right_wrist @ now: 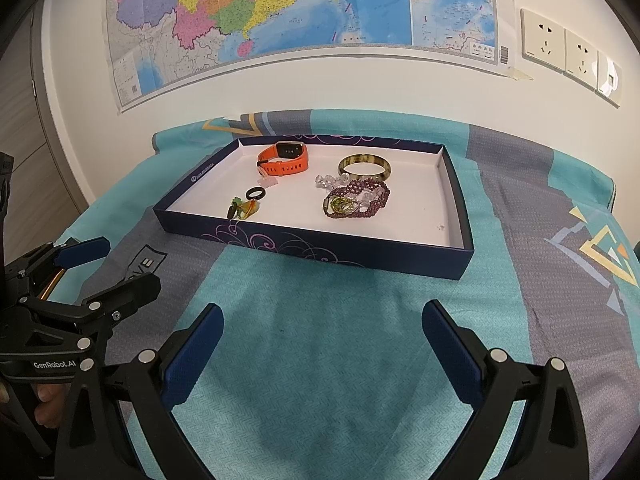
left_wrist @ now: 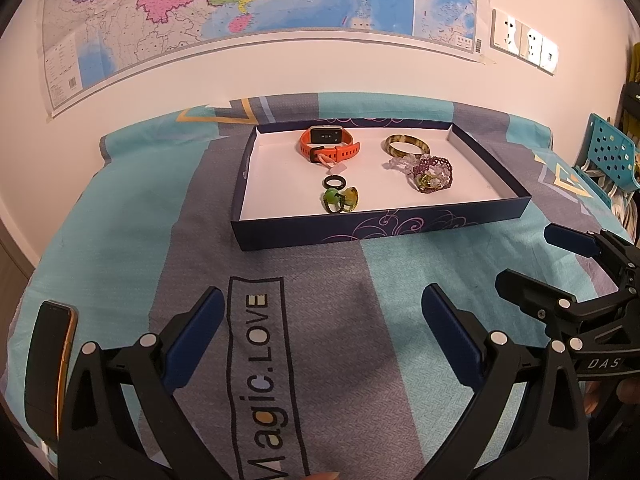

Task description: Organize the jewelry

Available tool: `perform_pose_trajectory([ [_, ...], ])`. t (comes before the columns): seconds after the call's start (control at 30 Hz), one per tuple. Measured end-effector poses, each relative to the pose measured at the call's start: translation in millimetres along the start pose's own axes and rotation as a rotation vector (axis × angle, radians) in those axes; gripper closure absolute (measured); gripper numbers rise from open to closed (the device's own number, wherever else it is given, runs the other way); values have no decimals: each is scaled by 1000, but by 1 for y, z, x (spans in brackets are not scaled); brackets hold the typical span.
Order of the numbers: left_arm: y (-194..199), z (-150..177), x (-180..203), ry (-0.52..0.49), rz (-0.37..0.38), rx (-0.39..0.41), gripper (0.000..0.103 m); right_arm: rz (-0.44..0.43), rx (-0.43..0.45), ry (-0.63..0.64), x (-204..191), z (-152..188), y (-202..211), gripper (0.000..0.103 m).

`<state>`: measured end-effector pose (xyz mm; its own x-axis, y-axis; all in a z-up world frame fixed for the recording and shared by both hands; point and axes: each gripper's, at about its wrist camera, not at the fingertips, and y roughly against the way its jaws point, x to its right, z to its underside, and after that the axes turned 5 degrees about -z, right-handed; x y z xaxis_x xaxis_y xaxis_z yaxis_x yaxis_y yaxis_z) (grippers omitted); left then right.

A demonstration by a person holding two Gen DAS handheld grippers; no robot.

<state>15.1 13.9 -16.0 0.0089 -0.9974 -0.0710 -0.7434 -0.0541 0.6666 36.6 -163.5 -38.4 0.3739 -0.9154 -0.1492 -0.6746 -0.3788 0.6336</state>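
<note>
A shallow dark blue box [left_wrist: 384, 226] [right_wrist: 320, 246] with a white floor lies on the bed. In it sit an orange watch [left_wrist: 329, 145] [right_wrist: 285, 157], a mottled bangle [left_wrist: 407, 145] [right_wrist: 364, 166], a purple bead bracelet [left_wrist: 434, 174] [right_wrist: 360, 199] with clear beads beside it, a black ring [left_wrist: 334, 182] [right_wrist: 256, 193] and green and amber rings [left_wrist: 340, 200] [right_wrist: 243, 209]. My left gripper [left_wrist: 322, 320] is open over the bedspread in front of the box, holding nothing. My right gripper [right_wrist: 322, 340] is open too, to the right of the left one, nothing between its fingers.
A dark phone [left_wrist: 50, 364] with an orange edge lies at the near left of the bedspread [right_wrist: 540, 240]. A map [left_wrist: 240, 0] and wall sockets [right_wrist: 568, 52] are on the wall behind. A blue perforated chair [left_wrist: 610, 152] stands at the far right.
</note>
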Motion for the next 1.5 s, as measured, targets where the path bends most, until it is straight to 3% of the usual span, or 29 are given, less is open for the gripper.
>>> perform_pose_trajectory([
  [1.5, -2, 0, 3, -7, 1, -1, 6, 4, -2, -1, 5, -2, -1, 7],
])
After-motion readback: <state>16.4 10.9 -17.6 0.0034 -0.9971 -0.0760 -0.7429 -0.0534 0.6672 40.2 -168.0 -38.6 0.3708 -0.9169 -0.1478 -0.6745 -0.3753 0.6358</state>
